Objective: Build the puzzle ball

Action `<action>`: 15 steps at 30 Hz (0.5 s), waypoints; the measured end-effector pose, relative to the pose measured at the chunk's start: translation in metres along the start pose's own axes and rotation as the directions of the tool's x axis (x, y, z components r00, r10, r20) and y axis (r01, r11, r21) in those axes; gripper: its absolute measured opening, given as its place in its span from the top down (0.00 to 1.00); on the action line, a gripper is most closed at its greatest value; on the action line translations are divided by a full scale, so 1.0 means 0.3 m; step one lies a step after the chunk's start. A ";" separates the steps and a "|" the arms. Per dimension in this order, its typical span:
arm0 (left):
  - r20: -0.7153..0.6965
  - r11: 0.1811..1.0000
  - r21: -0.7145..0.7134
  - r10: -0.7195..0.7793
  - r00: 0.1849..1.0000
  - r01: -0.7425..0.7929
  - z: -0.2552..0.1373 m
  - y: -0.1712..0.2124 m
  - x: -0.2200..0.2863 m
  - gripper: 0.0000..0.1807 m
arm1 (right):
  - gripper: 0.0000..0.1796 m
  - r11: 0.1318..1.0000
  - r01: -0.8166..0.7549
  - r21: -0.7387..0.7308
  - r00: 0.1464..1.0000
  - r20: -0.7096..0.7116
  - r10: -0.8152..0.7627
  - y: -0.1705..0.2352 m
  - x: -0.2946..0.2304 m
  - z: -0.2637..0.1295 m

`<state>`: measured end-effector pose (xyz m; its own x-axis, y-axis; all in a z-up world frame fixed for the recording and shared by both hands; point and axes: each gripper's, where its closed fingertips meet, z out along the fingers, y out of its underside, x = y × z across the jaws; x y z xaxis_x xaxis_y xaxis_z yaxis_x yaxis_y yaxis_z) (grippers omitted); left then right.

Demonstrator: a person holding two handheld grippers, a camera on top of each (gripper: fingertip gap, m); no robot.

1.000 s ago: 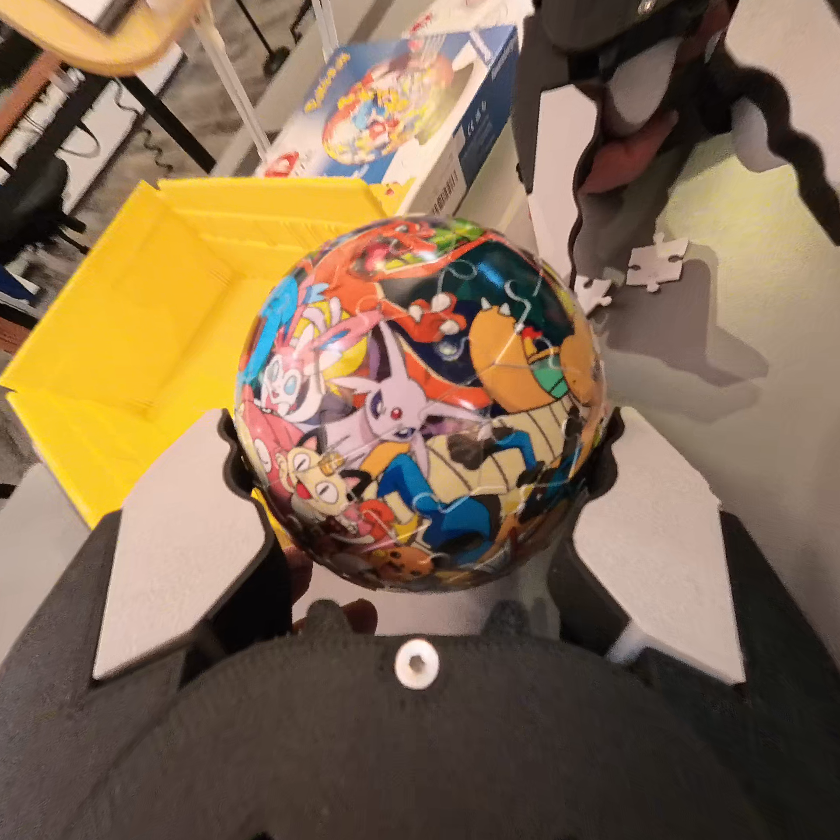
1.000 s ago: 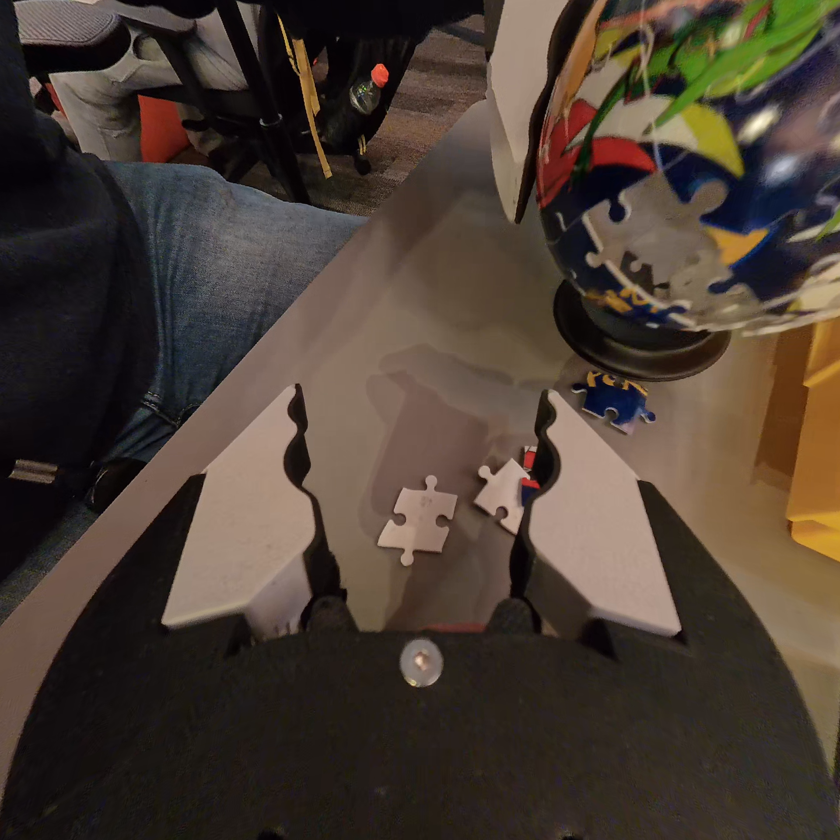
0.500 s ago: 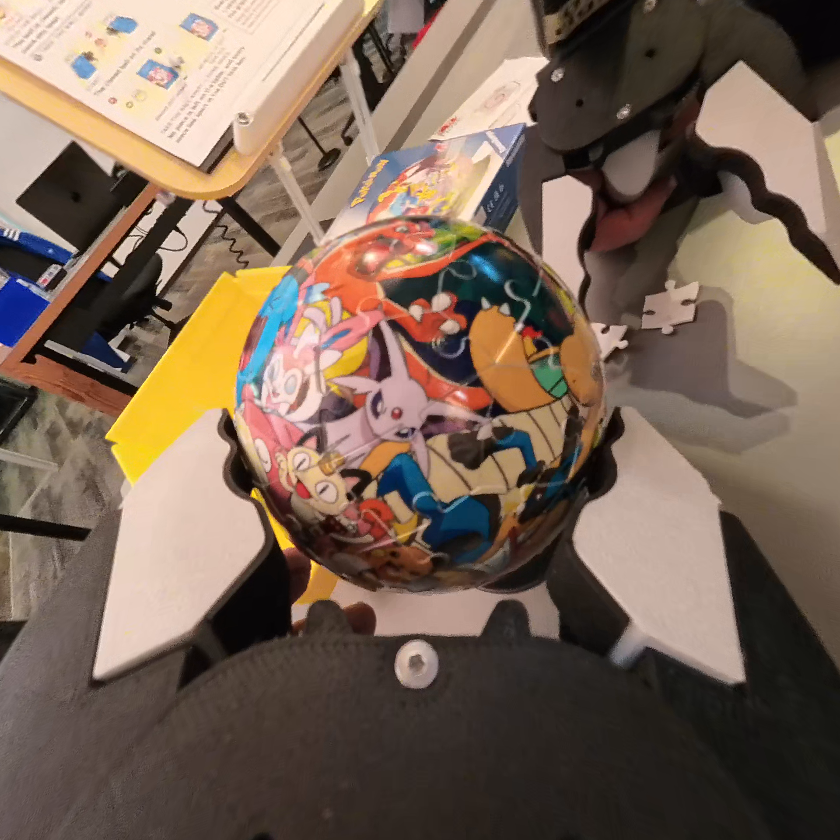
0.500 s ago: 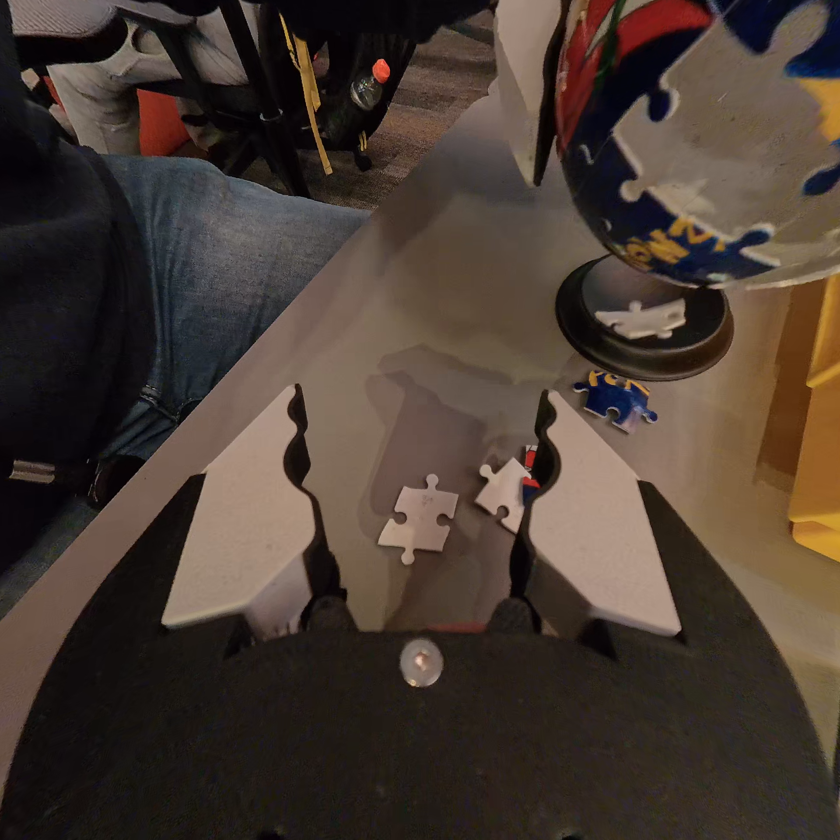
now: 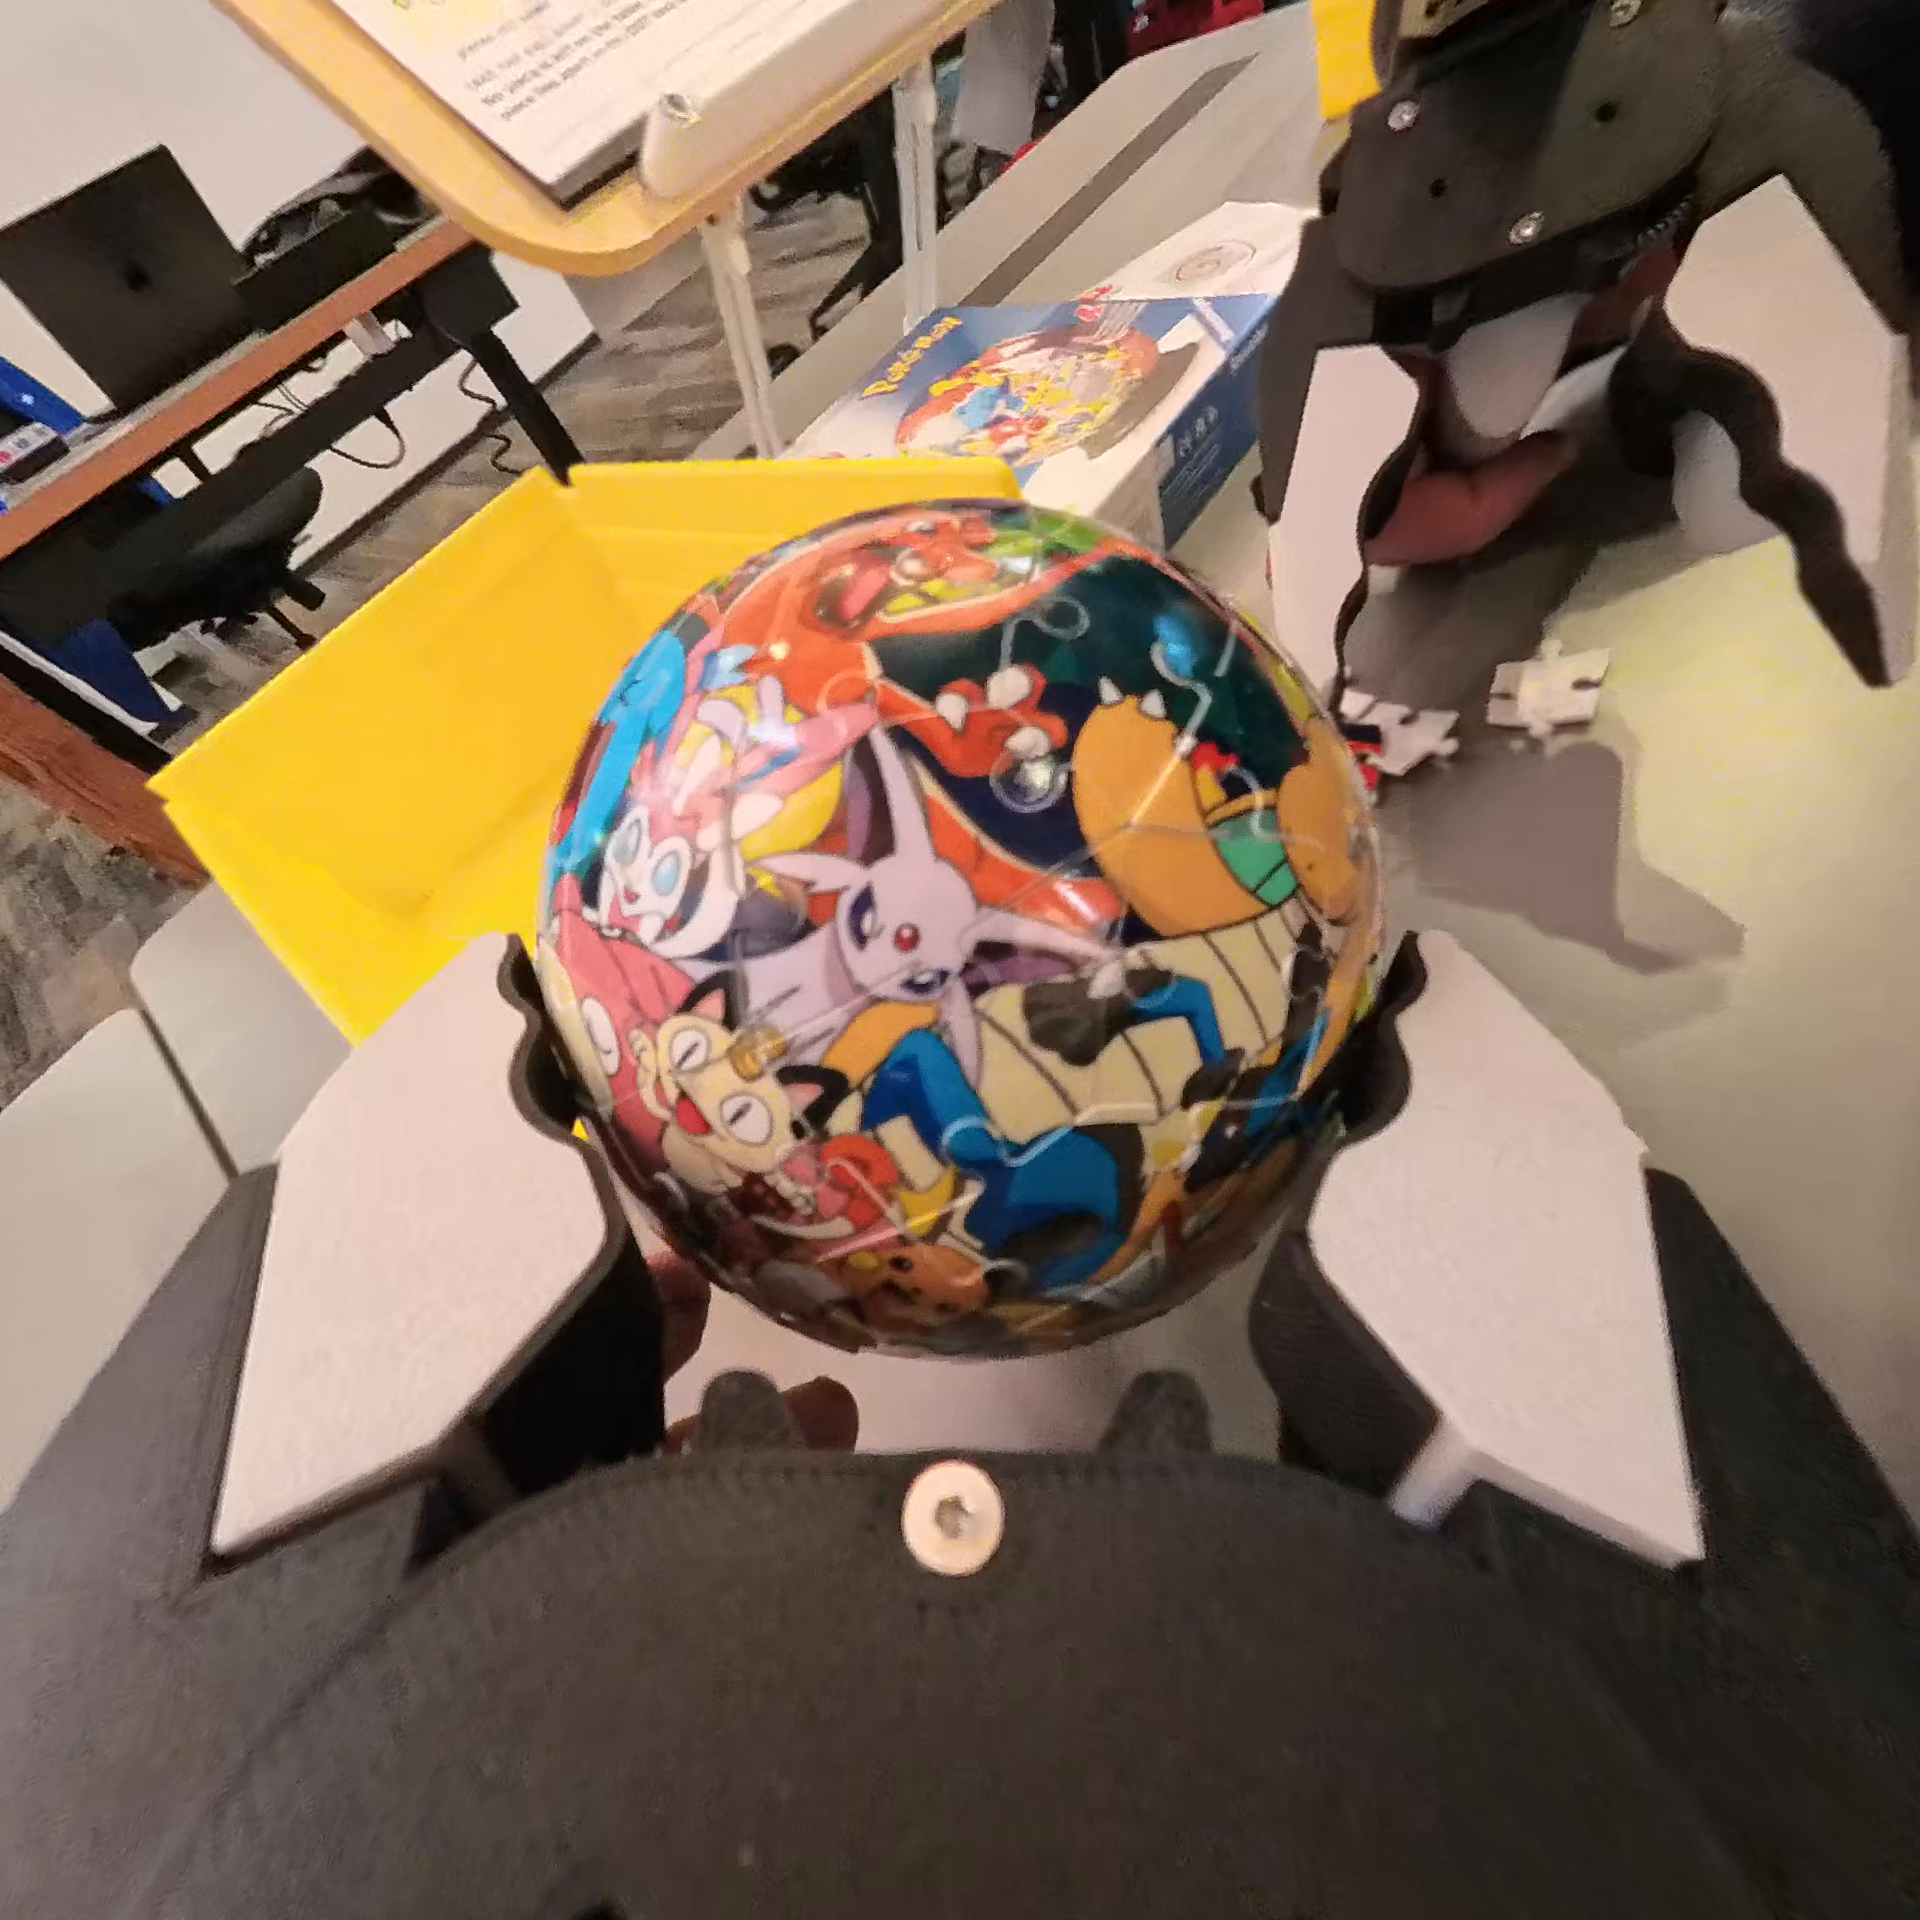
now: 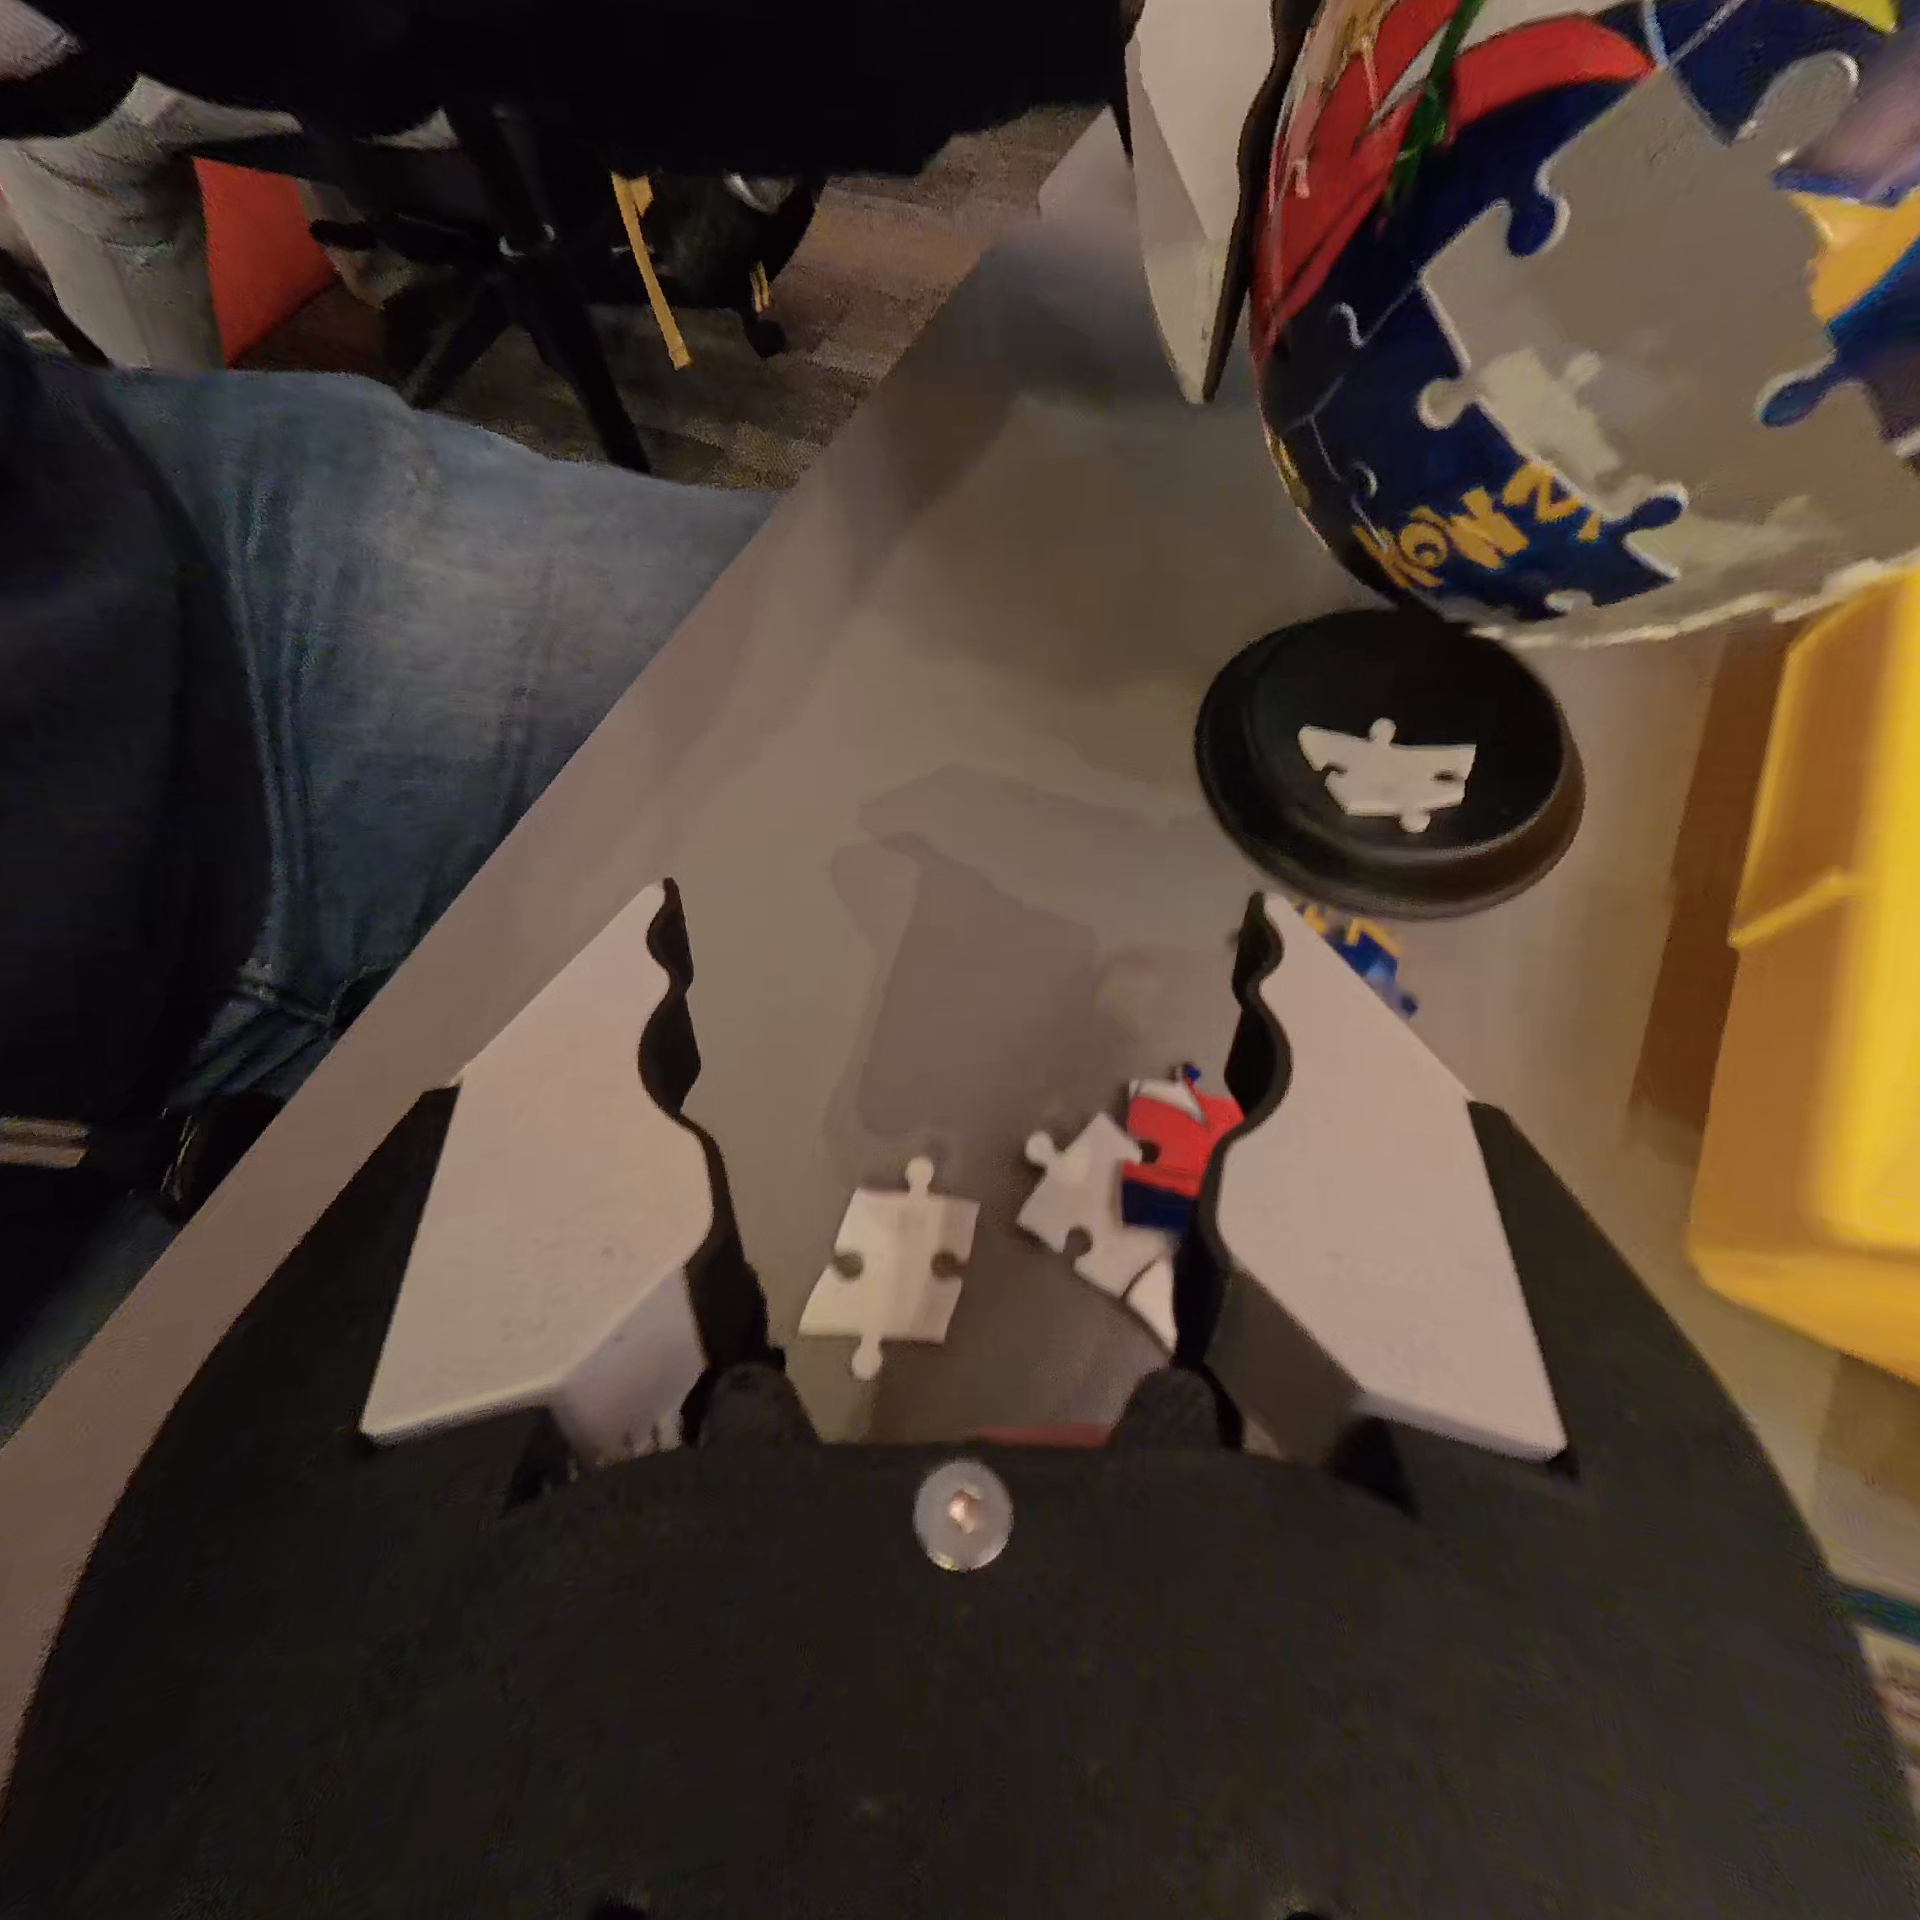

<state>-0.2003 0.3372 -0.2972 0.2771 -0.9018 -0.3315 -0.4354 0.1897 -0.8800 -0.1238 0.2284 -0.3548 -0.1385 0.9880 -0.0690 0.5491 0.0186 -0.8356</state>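
Observation:
My left gripper [image 5: 956, 956] is shut on the colourful puzzle ball [image 5: 961, 831] and holds it above the table. In the right wrist view the ball [image 6: 1382, 436] hangs over its black stand [image 6: 1299, 862], and a gap in its blue underside shows the grey inside. A white piece [image 6: 1387, 764] lies on the stand. My right gripper [image 6: 961, 909] is open and empty, low over two white face-down pieces [image 6: 888, 1268] and a red and blue piece [image 6: 1174, 1153]. A blue piece [image 6: 1371, 956] lies near the stand. The right gripper also shows in the left wrist view [image 5: 1605, 670].
A yellow bin [image 5: 416, 748] stands behind the ball and shows at the right in the right wrist view [image 6: 1818, 1039]. The puzzle box [image 5: 1060, 384] lies beyond it. A person's jeans-clad leg [image 6: 364, 623] is beside the table's left edge. My right gripper is the nearer one to the blue piece [image 6: 1371, 956]: about 5 cm, against 12 cm.
The left gripper has raised the ball off the black stand, which uncovered the white piece lying on it. The right gripper has shifted slightly over the loose pieces and stays open.

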 end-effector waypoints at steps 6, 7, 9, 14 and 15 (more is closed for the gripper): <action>0.036 0.996 0.073 -0.058 0.998 0.055 -0.053 -0.011 -0.050 0.21 | 0.37 0.996 -0.008 -0.088 0.999 -0.049 0.004 -0.032 0.111 0.131; 0.041 0.994 0.089 -0.072 0.997 0.068 -0.063 -0.012 -0.058 0.21 | 0.35 0.994 -0.026 -0.102 0.999 -0.046 0.021 -0.032 0.134 0.155; 0.051 0.993 0.098 -0.078 0.996 0.073 -0.083 -0.008 -0.068 0.21 | 0.30 0.988 -0.035 -0.152 0.996 -0.081 0.023 -0.027 0.195 0.198; 0.073 0.987 0.124 -0.110 0.991 0.100 -0.144 0.004 -0.083 0.21 | 0.34 0.966 -0.021 -0.259 1.000 -0.028 0.014 -0.041 0.223 0.253; 0.075 0.987 0.125 -0.113 0.991 0.103 -0.156 0.006 -0.081 0.21 | 0.35 0.959 0.006 -0.284 1.000 -0.028 -0.014 -0.037 0.222 0.258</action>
<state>-0.2478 0.3414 -0.2748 0.3885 -0.8857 -0.2542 -0.2936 0.1425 -0.9452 -0.2029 0.2822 -0.3924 -0.1231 0.9915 -0.0417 0.7599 0.0672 -0.6465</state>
